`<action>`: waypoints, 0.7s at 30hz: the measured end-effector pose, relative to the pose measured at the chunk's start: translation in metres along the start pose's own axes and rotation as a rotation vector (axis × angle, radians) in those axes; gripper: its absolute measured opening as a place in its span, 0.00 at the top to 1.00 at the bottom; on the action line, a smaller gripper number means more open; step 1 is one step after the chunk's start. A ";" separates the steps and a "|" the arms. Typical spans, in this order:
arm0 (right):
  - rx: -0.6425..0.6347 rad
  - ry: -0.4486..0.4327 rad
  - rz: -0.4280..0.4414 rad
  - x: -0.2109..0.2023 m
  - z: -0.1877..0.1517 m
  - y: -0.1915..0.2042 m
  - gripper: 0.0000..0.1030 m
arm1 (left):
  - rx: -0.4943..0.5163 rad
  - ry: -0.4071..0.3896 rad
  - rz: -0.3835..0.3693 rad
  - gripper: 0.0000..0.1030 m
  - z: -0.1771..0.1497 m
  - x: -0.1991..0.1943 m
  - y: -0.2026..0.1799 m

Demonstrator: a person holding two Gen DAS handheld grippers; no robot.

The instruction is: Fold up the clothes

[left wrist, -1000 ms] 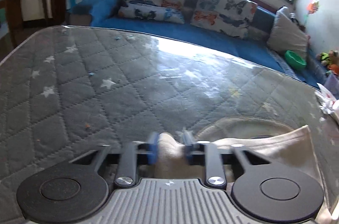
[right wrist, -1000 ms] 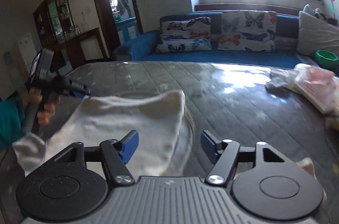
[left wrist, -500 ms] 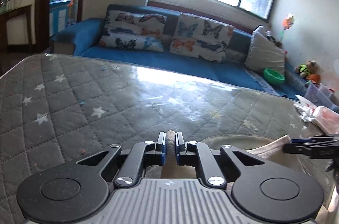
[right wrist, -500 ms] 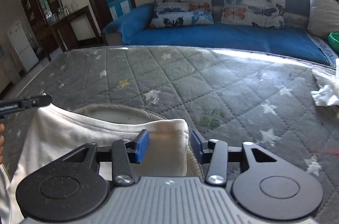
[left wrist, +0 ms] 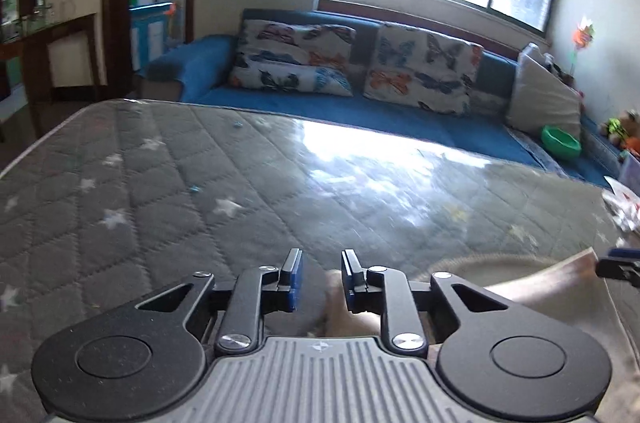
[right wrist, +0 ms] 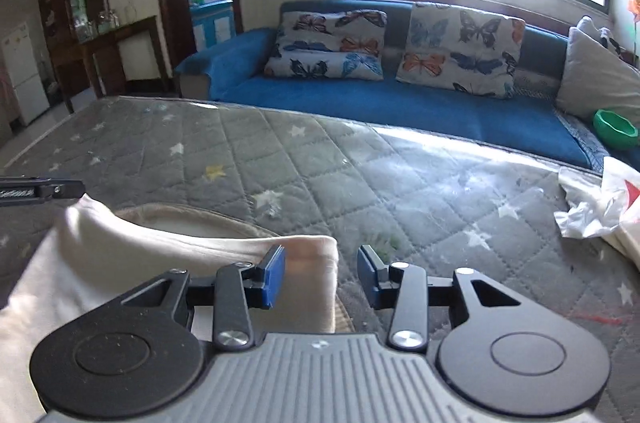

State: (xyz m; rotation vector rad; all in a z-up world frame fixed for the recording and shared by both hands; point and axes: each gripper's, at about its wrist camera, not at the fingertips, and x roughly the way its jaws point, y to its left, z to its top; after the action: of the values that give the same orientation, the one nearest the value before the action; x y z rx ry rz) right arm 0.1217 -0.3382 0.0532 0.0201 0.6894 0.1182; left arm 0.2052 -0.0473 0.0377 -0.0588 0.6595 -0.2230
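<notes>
A cream garment (right wrist: 120, 259) lies folded on the grey quilted star-patterned mattress (right wrist: 360, 175), its neckline showing at the near left. My right gripper (right wrist: 321, 275) is open, its jaws above the garment's right corner, not touching it. My left gripper (left wrist: 320, 277) is open just above the garment's left corner (left wrist: 344, 319); the cloth (left wrist: 532, 283) runs off to the right. The left gripper's tip shows at the left edge of the right wrist view (right wrist: 40, 189), and the right gripper's tip at the right edge of the left wrist view (left wrist: 620, 265).
A blue sofa (right wrist: 400, 103) with butterfly cushions (right wrist: 460, 47) stands beyond the mattress. A green bowl (right wrist: 614, 129) sits on its right end. Crumpled white plastic bags (right wrist: 592, 203) lie on the mattress at the right. A dark wooden cabinet (right wrist: 100, 51) stands at the left.
My left gripper, shut on the garment's corner half a second ago, has opened and let it go. My right gripper has stayed open and both have lifted back a little.
</notes>
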 end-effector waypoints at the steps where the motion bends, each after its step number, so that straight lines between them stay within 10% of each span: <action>1: -0.008 -0.004 0.009 -0.003 0.001 0.000 0.62 | -0.004 -0.011 -0.014 0.78 0.001 -0.005 0.000; 8: -0.050 0.031 0.069 0.007 -0.001 0.012 0.63 | 0.097 0.036 -0.189 0.80 -0.005 -0.010 -0.033; 21: -0.008 0.002 0.032 0.013 0.004 0.012 0.52 | 0.219 0.006 -0.110 0.77 -0.019 0.004 -0.061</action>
State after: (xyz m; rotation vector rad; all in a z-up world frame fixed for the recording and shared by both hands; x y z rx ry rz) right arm 0.1327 -0.3242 0.0483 0.0237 0.6912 0.1520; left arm 0.1851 -0.1078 0.0282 0.1162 0.6355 -0.4005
